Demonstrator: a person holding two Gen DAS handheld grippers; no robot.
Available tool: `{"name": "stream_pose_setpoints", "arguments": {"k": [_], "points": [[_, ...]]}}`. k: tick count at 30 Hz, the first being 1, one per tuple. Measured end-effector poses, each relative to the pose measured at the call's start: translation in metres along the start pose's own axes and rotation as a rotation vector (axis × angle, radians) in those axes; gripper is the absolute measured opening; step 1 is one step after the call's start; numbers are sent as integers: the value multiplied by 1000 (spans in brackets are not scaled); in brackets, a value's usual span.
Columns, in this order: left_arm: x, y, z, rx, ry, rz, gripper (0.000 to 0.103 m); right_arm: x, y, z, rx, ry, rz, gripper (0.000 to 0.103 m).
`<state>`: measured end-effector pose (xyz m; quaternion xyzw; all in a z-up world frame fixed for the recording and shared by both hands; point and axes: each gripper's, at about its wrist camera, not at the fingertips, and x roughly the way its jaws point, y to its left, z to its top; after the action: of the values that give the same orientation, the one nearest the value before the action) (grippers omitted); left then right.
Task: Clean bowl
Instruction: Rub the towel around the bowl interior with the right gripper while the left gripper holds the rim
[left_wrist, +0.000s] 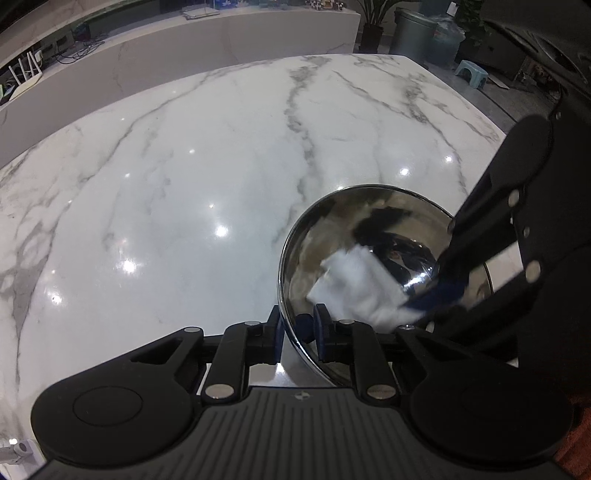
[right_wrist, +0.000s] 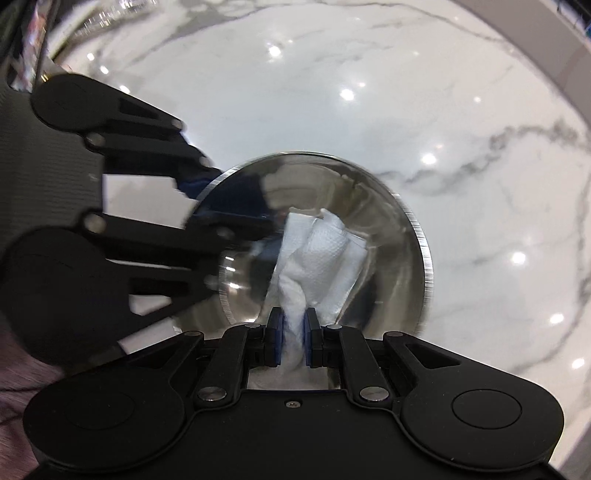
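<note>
Bowl: a polished steel bowl (left_wrist: 369, 258) sits tilted on the white marble desk (left_wrist: 184, 184), near the desk's right edge in the left wrist view; its mirror-like inside faces both cameras.
Paper towel: a crumpled white paper towel (right_wrist: 321, 258) lies against the inside wall of the bowl, blurred in the left wrist view.
Right gripper: the right gripper (right_wrist: 293, 332) reaches into the bowl, its blue-padded fingers (right_wrist: 277, 339) clamped on the bunched end of the towel.
Left gripper: the left gripper (left_wrist: 299, 328) has its fingers pinched on the bowl's near rim, one pad outside the wall and one inside.
Surroundings: a grey bin (left_wrist: 412, 35), a potted plant (left_wrist: 373, 22) and a small stool (left_wrist: 474, 72) stand beyond the desk's far right corner.
</note>
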<state>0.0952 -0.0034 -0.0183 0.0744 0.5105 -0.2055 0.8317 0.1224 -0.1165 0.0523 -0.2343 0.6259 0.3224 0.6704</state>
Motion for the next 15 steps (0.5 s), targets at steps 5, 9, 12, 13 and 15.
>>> {"name": "stream_pose_setpoints", "arguments": {"k": [5,9,12,13,15], "points": [[0,2,-1,-1,-1,-5,15,1,2,-3,-4,4,20,9],[-1,3,-1,-5,3,-11,15,1,13,-4,-123,25,-140,9],[0,4,0,-7,5,-15,15,0,19,-6,-199,22,-244,9],[0,6,0,-10,5,-15,15,0,18,-7,-195,21,-242,9],[0,8,-1,-15,8,-17,16,1,18,-5,-178,15,-230,9]]}}
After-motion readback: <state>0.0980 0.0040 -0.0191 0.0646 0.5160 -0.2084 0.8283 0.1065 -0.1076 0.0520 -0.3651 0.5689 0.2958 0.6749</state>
